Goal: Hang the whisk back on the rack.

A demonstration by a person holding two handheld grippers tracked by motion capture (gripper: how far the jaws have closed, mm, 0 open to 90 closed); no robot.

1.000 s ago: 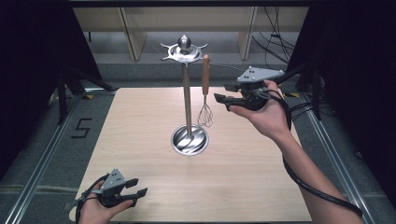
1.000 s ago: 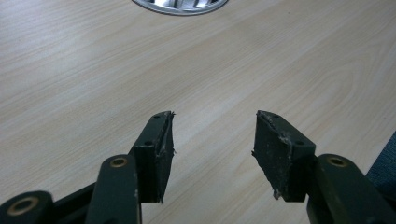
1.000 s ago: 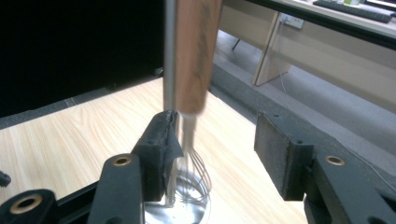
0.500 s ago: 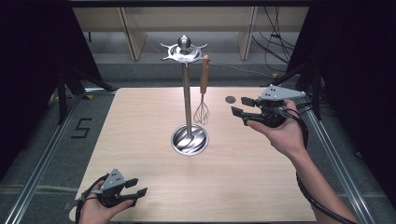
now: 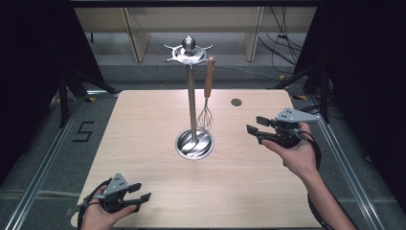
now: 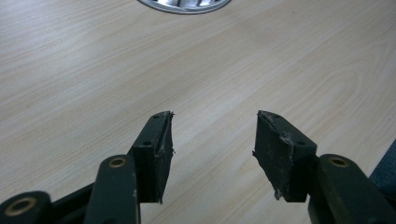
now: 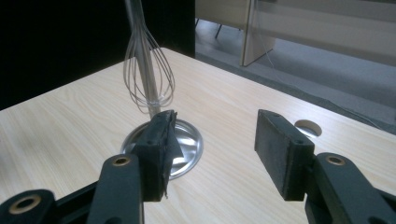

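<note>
A steel utensil stand (image 5: 191, 96) rises from a round base (image 5: 194, 143) at the table's middle. A whisk (image 5: 207, 96) with a wooden handle hangs from a hook on the stand's top, its wire head (image 7: 148, 77) level with the pole. My right gripper (image 5: 254, 126) is open and empty, held over the table's right side with its jaws pointing left toward the stand. My left gripper (image 5: 141, 191) is open and empty, low at the near left corner, its fingers (image 6: 156, 149) above bare wood.
The wooden table (image 5: 143, 124) has a round cable hole (image 5: 236, 102) at the far right. Metal rails run along both sides on the floor, and wooden shelving legs and cables lie beyond the far edge.
My right gripper has come away from the whisk, moving right, toward the near side and lower, with its jaws still open. My left gripper has kept still.
</note>
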